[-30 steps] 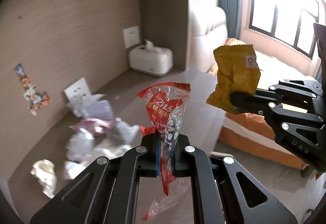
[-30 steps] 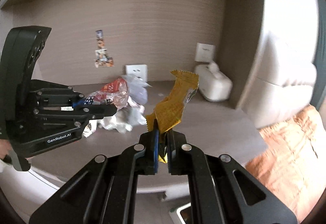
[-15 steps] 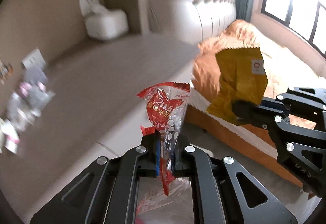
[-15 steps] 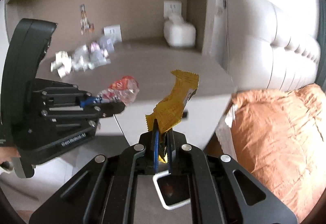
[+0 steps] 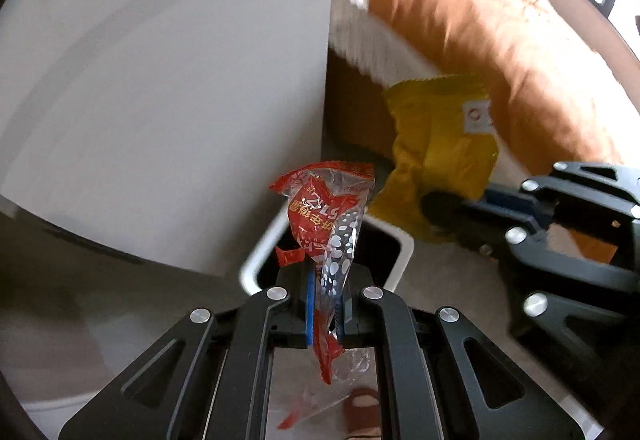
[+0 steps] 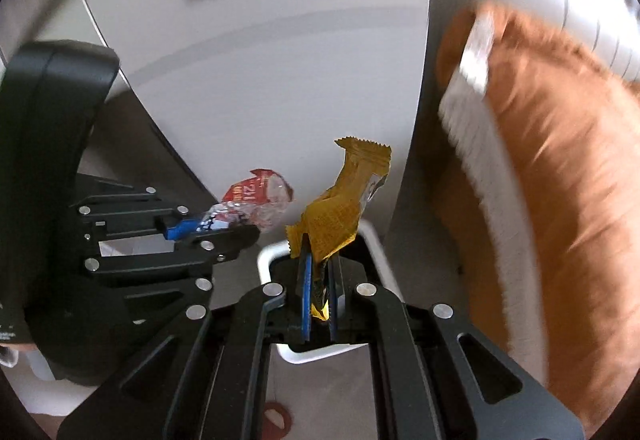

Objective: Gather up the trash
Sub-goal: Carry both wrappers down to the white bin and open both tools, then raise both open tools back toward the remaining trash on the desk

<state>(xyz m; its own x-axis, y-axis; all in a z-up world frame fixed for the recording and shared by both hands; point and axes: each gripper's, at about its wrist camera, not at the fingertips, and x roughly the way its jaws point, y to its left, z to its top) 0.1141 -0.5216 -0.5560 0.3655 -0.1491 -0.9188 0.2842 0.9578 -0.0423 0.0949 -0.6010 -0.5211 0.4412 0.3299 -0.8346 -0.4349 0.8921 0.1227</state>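
Observation:
My left gripper (image 5: 325, 296) is shut on a red and clear plastic wrapper (image 5: 326, 216), held above a white-rimmed trash bin (image 5: 400, 260) on the floor. My right gripper (image 6: 318, 280) is shut on a crumpled yellow wrapper (image 6: 344, 208), held over the same bin (image 6: 266, 258). In the left wrist view the right gripper (image 5: 448, 206) with the yellow wrapper (image 5: 440, 148) is at the right. In the right wrist view the left gripper (image 6: 240, 226) with the red wrapper (image 6: 260, 200) is at the left.
A white cabinet side (image 5: 180, 100) rises just behind the bin. A bed with an orange cover (image 5: 500, 40) lies to the right. The floor (image 5: 448, 280) around the bin is grey. The bin sits in the gap between cabinet and bed.
Both grippers swung down from the desk top to the floor by the bed. The trash bin came into view below them. Each still holds its wrapper.

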